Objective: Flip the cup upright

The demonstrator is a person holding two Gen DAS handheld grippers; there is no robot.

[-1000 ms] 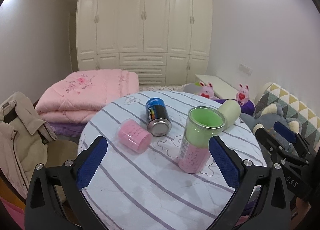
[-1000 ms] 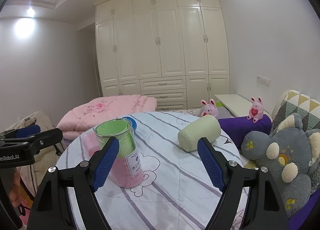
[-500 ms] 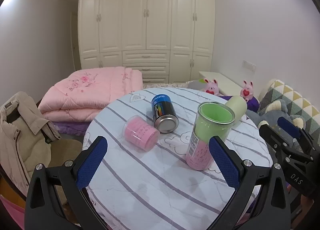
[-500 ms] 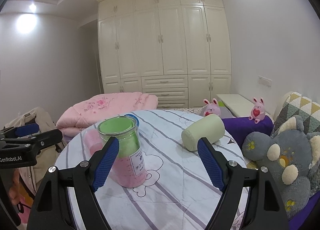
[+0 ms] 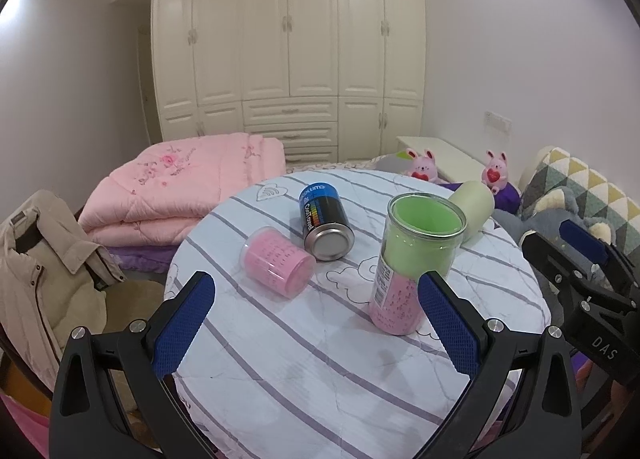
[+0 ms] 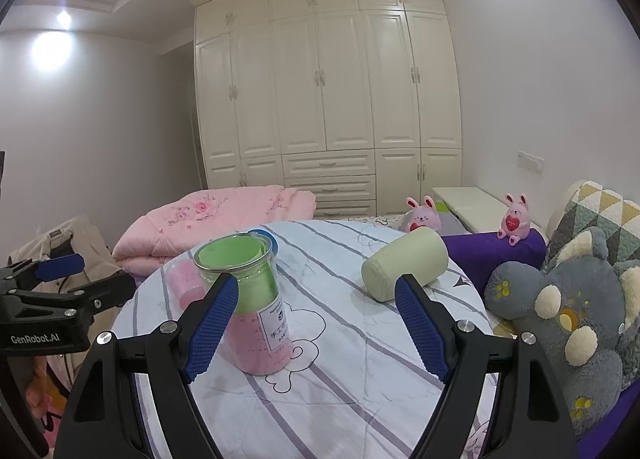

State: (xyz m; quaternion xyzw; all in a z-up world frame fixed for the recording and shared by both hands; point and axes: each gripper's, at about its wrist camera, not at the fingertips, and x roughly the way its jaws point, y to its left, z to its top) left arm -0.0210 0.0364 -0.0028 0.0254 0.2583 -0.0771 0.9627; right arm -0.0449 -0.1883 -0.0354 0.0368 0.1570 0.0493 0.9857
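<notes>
A clear cup with green and pink inside [image 5: 412, 263] stands upright, mouth up, on the round striped table [image 5: 304, 351]; it also shows in the right wrist view [image 6: 248, 299]. A pale green cup [image 6: 404, 269] lies on its side at the table's far right, also in the left wrist view [image 5: 474, 207]. A pink cup [image 5: 276, 259] lies on its side at the left. My left gripper [image 5: 316, 331] is open and empty, held back over the near table edge. My right gripper [image 6: 316, 323] is open and empty, between the upright cup and the pale green cup.
A blue and black can [image 5: 324, 223] lies on its side behind the pink cup. A folded pink quilt [image 5: 184, 187] lies beyond the table at left. A grey plush toy [image 6: 568, 315] and pillows sit at right. White wardrobes stand at the back.
Both grippers have pulled back and risen slightly from the table, so the cups look smaller and lower. No object on the table has moved.
</notes>
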